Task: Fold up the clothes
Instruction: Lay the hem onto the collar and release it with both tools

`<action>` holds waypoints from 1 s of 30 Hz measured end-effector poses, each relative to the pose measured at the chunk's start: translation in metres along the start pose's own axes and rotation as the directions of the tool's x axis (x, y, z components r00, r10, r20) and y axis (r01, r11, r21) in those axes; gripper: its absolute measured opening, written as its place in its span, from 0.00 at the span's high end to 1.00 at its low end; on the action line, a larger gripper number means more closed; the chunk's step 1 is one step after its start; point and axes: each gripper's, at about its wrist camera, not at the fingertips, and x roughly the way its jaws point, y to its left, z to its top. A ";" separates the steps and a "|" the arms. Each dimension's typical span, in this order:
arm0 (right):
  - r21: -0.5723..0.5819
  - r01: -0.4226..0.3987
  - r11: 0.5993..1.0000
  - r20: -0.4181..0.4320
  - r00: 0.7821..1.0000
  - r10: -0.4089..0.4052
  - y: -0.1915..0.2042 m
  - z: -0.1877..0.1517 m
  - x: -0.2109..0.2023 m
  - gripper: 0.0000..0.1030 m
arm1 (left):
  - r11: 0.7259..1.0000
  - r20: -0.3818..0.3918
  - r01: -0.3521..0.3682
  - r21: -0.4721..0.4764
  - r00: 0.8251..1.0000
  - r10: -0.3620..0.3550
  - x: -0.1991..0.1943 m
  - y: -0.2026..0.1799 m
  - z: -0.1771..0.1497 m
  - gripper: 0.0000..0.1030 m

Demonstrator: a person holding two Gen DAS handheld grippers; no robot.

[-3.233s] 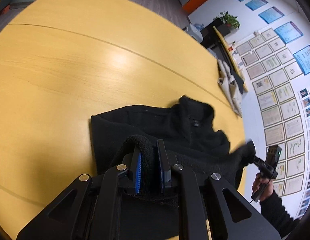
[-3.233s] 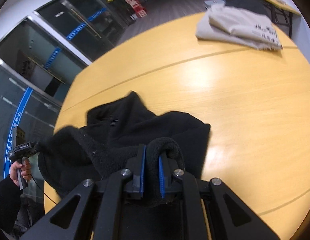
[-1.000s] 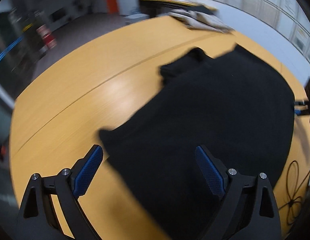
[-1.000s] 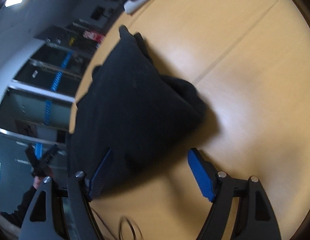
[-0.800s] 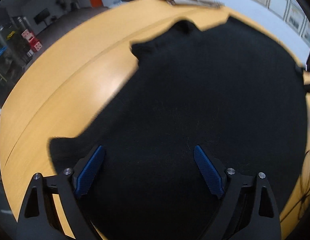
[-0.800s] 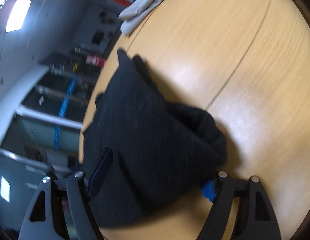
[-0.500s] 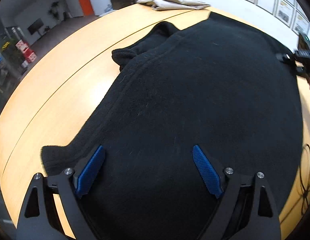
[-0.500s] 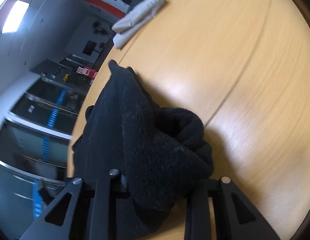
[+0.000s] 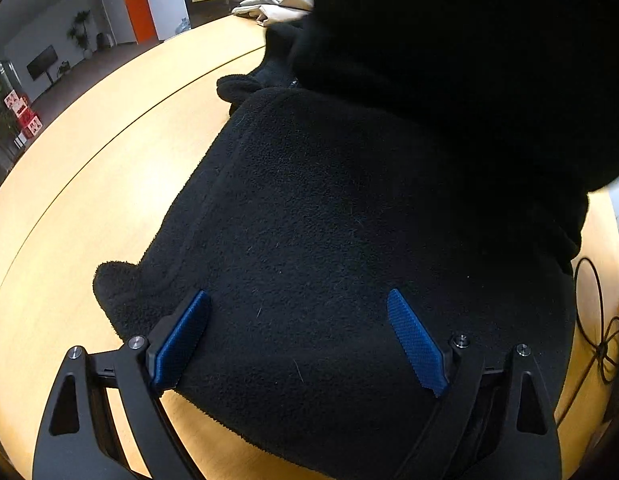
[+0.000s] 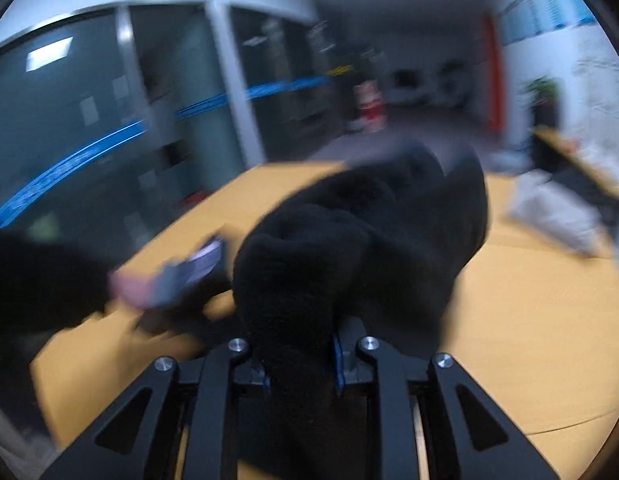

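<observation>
The yellow wooden desk (image 9: 89,168) fills the left half of the left wrist view, with a dark seam curving across it and bare wood running off toward the far edge. On it lies the black fleece garment (image 9: 349,240), spread over the middle and right of that view; its near hem sits close to the desk's near edge, and a raised fold of the same fabric blocks the upper right corner. Only this view shows the black cable (image 9: 601,332) looped on the desk at the right, just beside the garment, and the beige folded cloth (image 9: 277,2) well apart at the far end.

The right wrist view is blurred. It shows a bunched part of the garment (image 10: 349,248) lifted off the desk (image 10: 549,320), with open wood to the right of it, and a blurred pale pile (image 10: 549,212) further back.

The left tongs (image 9: 299,340) stand spread wide, their blue pads (image 9: 181,336) resting over the fleece without gripping it. The right tongs (image 10: 299,364) are pressed together, pinching a thick wad of the fleece.
</observation>
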 end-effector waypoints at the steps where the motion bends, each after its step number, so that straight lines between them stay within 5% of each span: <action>1: 0.014 -0.020 1.000 -0.051 0.998 0.021 0.007 -0.011 0.024 0.81 | 1.000 0.001 0.003 -0.005 1.000 -0.003 -0.001 0.002 0.000 0.10; 4: 0.062 -0.035 0.997 -0.176 0.983 0.045 0.013 -0.039 0.087 0.83 | 1.000 0.008 0.001 -0.022 1.000 -0.001 -0.002 0.007 -0.001 0.10; 10: -0.038 -0.091 0.995 -0.071 0.994 0.088 0.024 -0.016 0.067 0.83 | 0.999 0.019 0.016 -0.043 1.000 -0.015 -0.006 0.016 0.002 0.09; 17: -0.192 -0.158 0.969 -0.198 0.973 0.120 0.057 -0.056 0.098 0.83 | 1.000 0.009 0.011 -0.027 1.000 -0.011 -0.016 0.029 0.005 0.08; 22: -0.289 -0.192 0.938 -0.232 0.965 0.127 0.076 -0.055 0.118 0.82 | 0.994 0.020 -0.080 -0.078 0.996 0.082 -0.060 0.064 0.000 0.10; 27: -0.437 -0.173 0.883 -0.243 0.968 0.069 0.095 -0.057 0.141 0.79 | 0.950 0.211 -0.114 -0.291 0.961 0.180 -0.147 0.100 0.011 0.11; 30: -0.547 -0.148 0.824 -0.235 0.972 0.019 0.110 -0.066 0.152 0.77 | 0.984 0.286 -0.050 -0.172 0.953 0.098 -0.147 0.063 0.047 0.11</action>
